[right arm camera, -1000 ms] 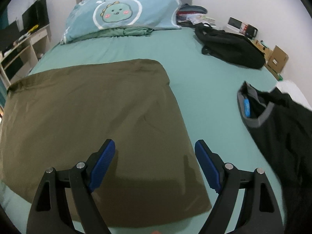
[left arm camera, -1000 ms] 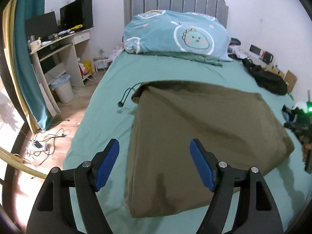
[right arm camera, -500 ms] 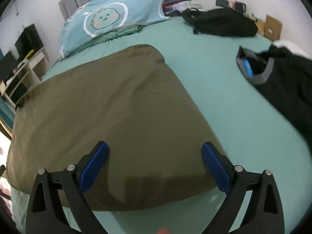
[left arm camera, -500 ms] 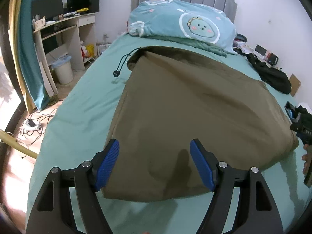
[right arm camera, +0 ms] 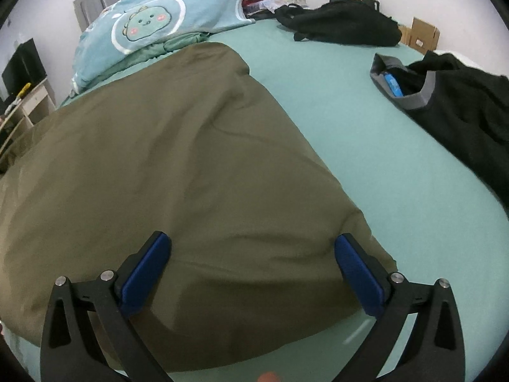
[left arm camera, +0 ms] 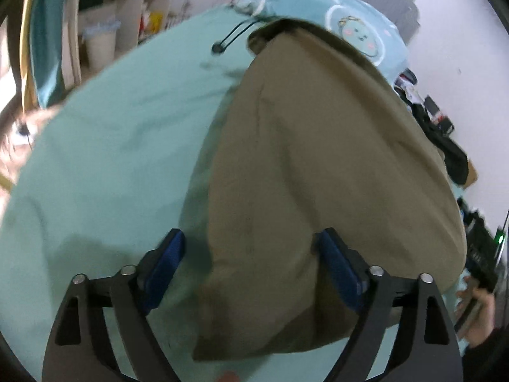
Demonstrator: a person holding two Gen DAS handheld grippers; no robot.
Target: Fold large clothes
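An olive-green garment [left arm camera: 318,165] [right arm camera: 178,172] lies folded flat on the teal bedsheet [left arm camera: 121,133] [right arm camera: 343,121]. My left gripper [left arm camera: 251,248] hovers low over its near left corner, jaws still opening; the left finger is over the sheet, the right finger over the cloth, and neither pad presses the fabric. My right gripper [right arm camera: 251,251] hangs close above the garment's near right corner, jaws also opening wide, the cloth lying below and between its blue pads [right arm camera: 356,270] without being pinched.
A dinosaur-print pillow [right arm camera: 159,22] lies at the headboard. A black jacket [right arm camera: 343,28] and a black garment with a grey collar [right arm camera: 451,108] lie on the right of the bed. A black cord [left arm camera: 229,38] lies by the olive garment. A desk and bin [left arm camera: 98,44] stand left. A hand [left arm camera: 477,318] shows at the right edge.
Both grippers have dropped closer to the olive garment's near edge and widened their jaws. The left wrist has rolled, so its view now tilts.
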